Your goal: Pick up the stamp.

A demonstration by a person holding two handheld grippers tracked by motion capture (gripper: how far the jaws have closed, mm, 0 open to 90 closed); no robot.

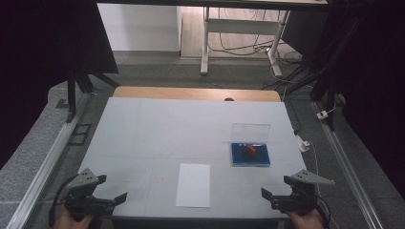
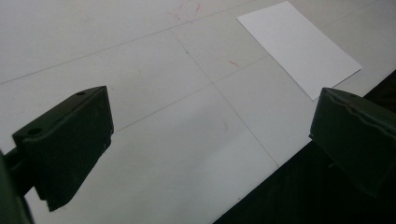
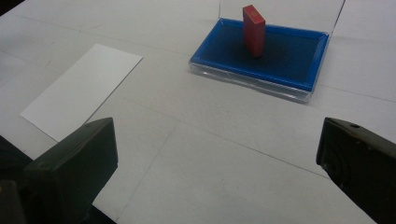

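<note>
A blue pad [image 1: 258,159] [image 3: 289,60] lies in a clear case whose lid [image 1: 250,131] stands upright behind it, right of the table's middle. A small red block [image 1: 250,150] [image 3: 253,30] stands on end on the pad. A white sheet of paper [image 1: 193,185] [image 2: 299,46] [image 3: 81,91] lies flat near the front edge. My left gripper [image 1: 113,193] [image 2: 210,135] hovers at the front left corner, open, with bare table between its jaws. My right gripper [image 1: 275,189] [image 3: 215,158] is at the front right, open and holding nothing, with the case ahead of it.
The grey-white table [image 1: 157,129] ends in a wooden strip [image 1: 196,93] at the far side. Metal rails [image 1: 45,167] run along both sides. Behind it stand a desk frame [image 1: 205,43] and loose floor cables [image 1: 286,62].
</note>
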